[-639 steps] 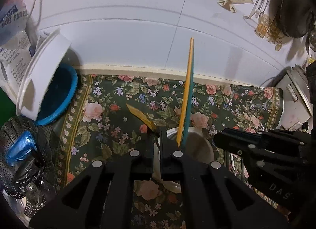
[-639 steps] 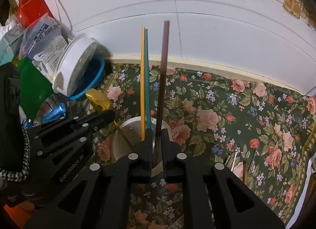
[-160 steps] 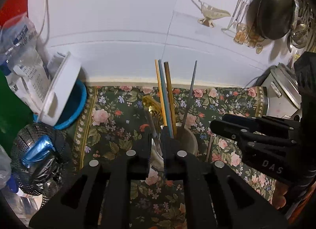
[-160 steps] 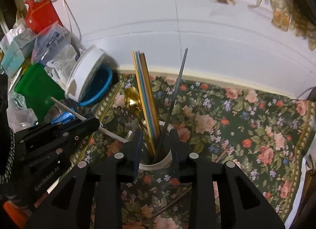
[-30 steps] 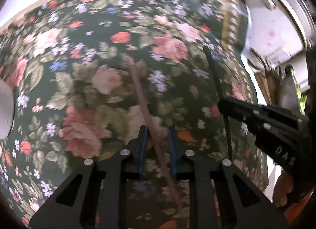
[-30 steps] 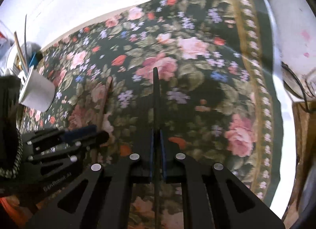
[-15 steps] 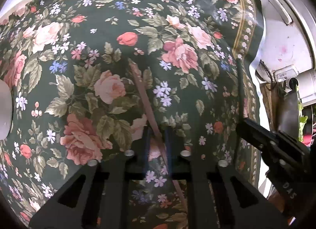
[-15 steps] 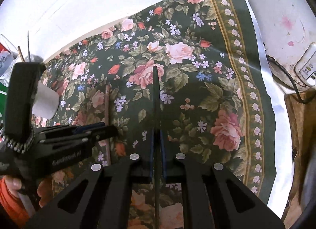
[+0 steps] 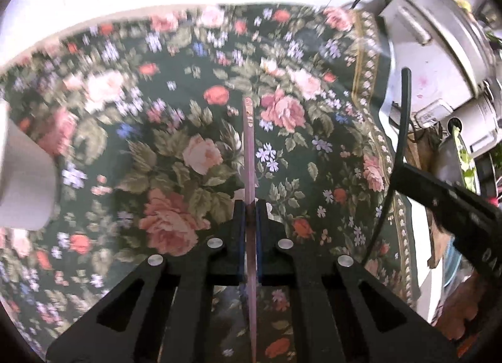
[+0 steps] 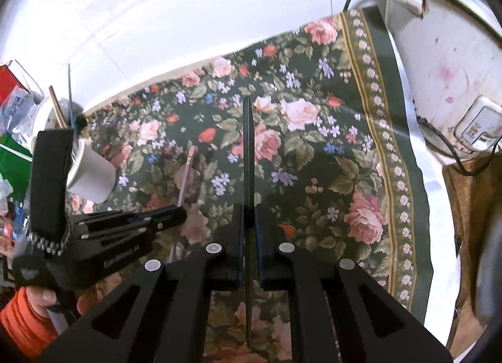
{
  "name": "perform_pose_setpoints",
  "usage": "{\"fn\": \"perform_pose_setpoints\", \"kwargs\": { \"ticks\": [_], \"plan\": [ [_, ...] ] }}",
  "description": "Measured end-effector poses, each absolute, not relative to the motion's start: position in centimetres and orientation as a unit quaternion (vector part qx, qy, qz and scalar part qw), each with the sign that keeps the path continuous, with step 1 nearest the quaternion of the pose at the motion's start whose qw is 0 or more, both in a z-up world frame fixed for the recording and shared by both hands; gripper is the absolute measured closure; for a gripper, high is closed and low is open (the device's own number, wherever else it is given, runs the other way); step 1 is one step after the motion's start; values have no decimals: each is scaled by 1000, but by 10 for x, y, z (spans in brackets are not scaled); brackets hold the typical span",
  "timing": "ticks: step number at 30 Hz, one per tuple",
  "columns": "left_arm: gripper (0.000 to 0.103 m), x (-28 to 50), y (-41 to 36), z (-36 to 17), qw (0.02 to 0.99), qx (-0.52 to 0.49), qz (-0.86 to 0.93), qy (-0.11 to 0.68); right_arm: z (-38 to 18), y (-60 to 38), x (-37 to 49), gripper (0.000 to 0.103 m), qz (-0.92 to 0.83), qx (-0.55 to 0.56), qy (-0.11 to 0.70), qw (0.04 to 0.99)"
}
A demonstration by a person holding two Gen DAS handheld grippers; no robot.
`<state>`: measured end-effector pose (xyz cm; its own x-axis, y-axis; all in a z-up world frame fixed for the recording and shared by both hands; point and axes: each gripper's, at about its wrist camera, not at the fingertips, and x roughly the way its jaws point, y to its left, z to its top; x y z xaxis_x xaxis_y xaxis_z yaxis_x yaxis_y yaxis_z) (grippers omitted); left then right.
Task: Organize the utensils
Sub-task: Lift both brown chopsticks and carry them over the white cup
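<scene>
My left gripper (image 9: 250,206) is shut on a brown chopstick (image 9: 249,146) and holds it above the floral cloth (image 9: 175,131). It also shows in the right wrist view (image 10: 171,217), with the brown chopstick (image 10: 187,171) sticking out. My right gripper (image 10: 250,211) is shut on a black chopstick (image 10: 248,149); this black chopstick (image 9: 403,118) also shows at the right of the left wrist view. The white utensil cup (image 10: 91,175) stands at the left with several chopsticks in it, and its side (image 9: 22,184) shows at the left wrist view's left edge.
A white appliance (image 10: 439,65) with a cord stands at the cloth's right edge, also seen in the left wrist view (image 9: 439,49). A white tiled wall (image 10: 188,12) runs behind. Bags and a green box (image 10: 12,149) crowd the far left.
My left gripper has lifted the brown chopstick off the cloth, and it now points straight ahead. Both grippers have risen and tilted up, with the black chopstick still held.
</scene>
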<state>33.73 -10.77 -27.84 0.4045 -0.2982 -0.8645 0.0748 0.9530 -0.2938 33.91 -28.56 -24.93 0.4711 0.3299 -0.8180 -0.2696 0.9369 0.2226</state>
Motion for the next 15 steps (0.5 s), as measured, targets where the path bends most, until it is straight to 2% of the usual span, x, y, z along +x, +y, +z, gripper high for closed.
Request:
{"fn": "perform_pose_setpoints", "kwargs": {
  "ticks": [15],
  "plan": [
    [99,280,-70,-199,903,-67,-65,419,-193,-235,320,97,209,17,423,882]
  ]
}}
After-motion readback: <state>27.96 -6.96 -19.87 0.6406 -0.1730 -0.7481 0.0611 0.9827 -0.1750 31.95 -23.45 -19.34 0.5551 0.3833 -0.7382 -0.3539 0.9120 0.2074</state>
